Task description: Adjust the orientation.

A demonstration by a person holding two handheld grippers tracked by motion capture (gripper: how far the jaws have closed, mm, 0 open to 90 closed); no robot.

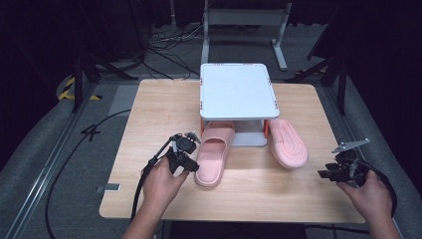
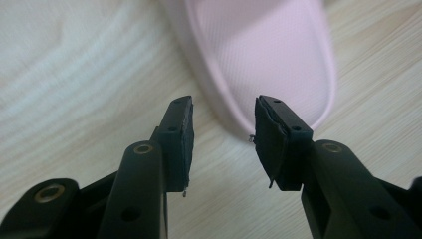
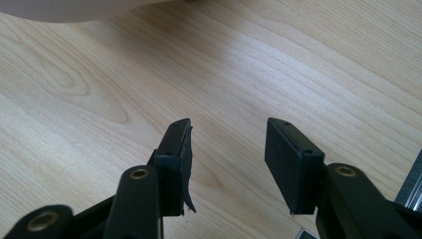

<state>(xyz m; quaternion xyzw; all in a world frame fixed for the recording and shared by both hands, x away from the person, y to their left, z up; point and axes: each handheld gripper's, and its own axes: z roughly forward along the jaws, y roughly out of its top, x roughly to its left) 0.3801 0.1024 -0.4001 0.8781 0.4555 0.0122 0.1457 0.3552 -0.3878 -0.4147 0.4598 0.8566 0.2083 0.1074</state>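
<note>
With its toe tucked under the white two-tier rack (image 1: 238, 89), one pink foam slipper (image 1: 214, 152) lies beside the empty, half-open left gripper (image 1: 184, 158); its mate (image 1: 288, 142) awaits the idle, parted right gripper (image 1: 332, 171).

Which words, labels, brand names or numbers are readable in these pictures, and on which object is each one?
None: no readable text on the two pink slippers, the white rack, the wooden table or the left gripper and right gripper.

no text, label or number can be read on anything here.
</note>
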